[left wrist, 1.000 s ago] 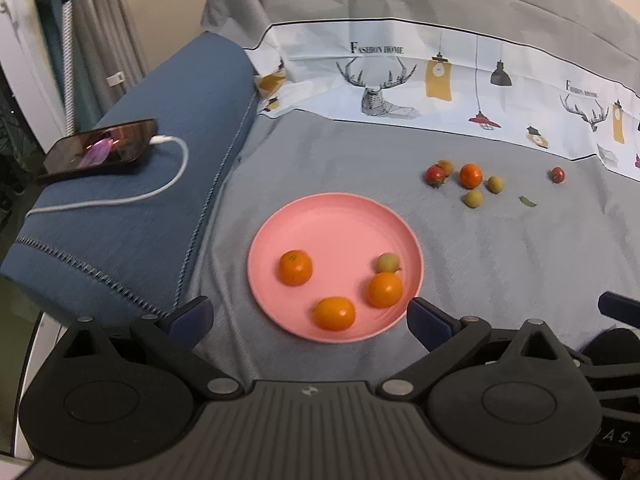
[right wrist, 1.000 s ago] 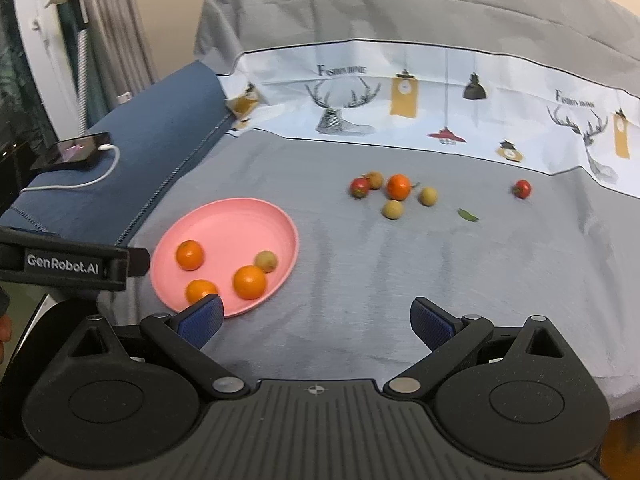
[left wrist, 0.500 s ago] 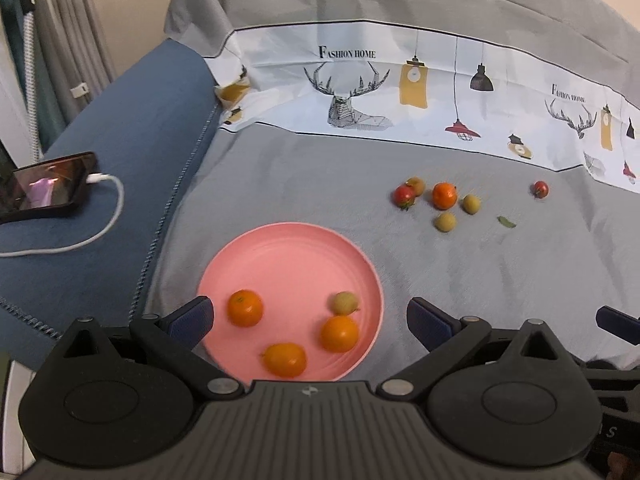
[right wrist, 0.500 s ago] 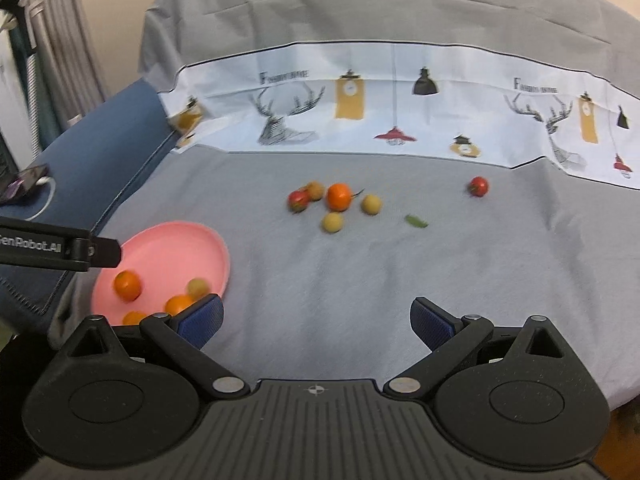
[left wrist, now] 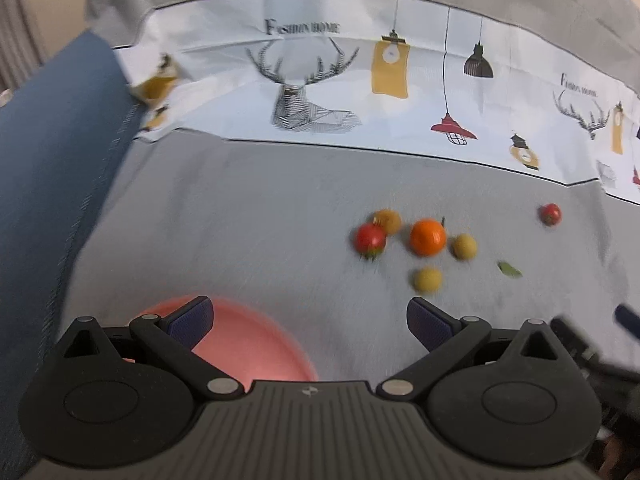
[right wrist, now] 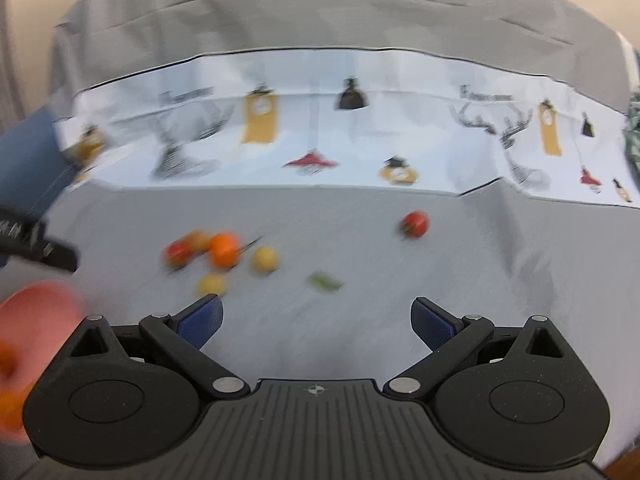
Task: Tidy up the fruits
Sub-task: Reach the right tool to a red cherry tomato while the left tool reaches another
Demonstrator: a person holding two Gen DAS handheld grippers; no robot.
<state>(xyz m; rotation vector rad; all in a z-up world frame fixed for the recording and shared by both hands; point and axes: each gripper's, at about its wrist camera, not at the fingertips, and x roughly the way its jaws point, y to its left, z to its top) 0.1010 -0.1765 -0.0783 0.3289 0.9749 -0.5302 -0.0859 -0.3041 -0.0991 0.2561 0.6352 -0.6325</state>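
Two grippers hang over a grey cloth [left wrist: 260, 220] spread on what looks like a sofa or bed, and both are empty, with their blue-padded fingers spread wide and nothing between them. The left gripper [left wrist: 308, 320] has the pink plate [left wrist: 256, 344] under and just behind its left finger, so most of the plate is hidden by the gripper body. In the right wrist view the plate's edge shows at the far left, with blurred orange fruit on it.

Ahead of the left gripper's right finger lies the loose cluster: a mandarin [left wrist: 427, 237] in the middle, a red cherry tomato [left wrist: 370, 239] to its left touching a brownish-yellow fruit [left wrist: 387, 221] behind it, a small yellow fruit [left wrist: 464, 246] to the mandarin's right, and another yellow one [left wrist: 427, 279] nearest the finger. A lone tomato [left wrist: 550, 213] sits well apart, far right. A green leaf [left wrist: 509, 269] lies between them.

From the right gripper [right wrist: 316, 316], the same cluster is ahead of its left finger, the lone tomato ahead of its right finger.

My reading: some fruit is already plated, and the step in hand is the reach for the next piece. Both views are motion-blurred. The next move calls for centring one fruit between the open fingers, lowering to the cloth, and closing gently, since these round fruits will roll and the tomatoes would bruise.
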